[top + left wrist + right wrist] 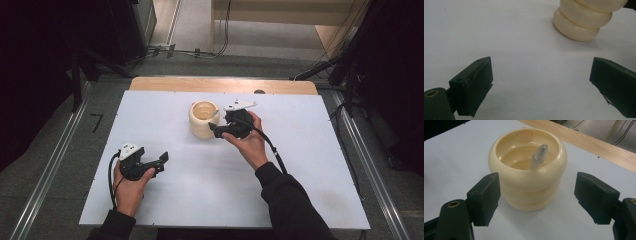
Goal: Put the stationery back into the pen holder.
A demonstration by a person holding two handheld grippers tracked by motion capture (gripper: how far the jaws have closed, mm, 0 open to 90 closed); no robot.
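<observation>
A cream cup (204,119) shaped like three stacked rings stands on the white board (300,165), toward the far middle. A pale translucent tube (539,156) leans inside the cup (527,182), its tip above the rim. My right gripper (218,124) sits just right of the cup. In the right gripper view its jaws (536,195) stand wide apart on either side of the cup's near wall, with no pad pressing on it. My left gripper (161,162) rests open at the near left, nothing between its jaws (541,75). The cup (580,22) lies farther off ahead of it.
A wooden strip (225,85) runs along the board's far edge. Metal rails (55,165) flank the table on both sides, and cables (200,52) lie on the floor beyond. Bare white surface stretches between the two hands and to the right.
</observation>
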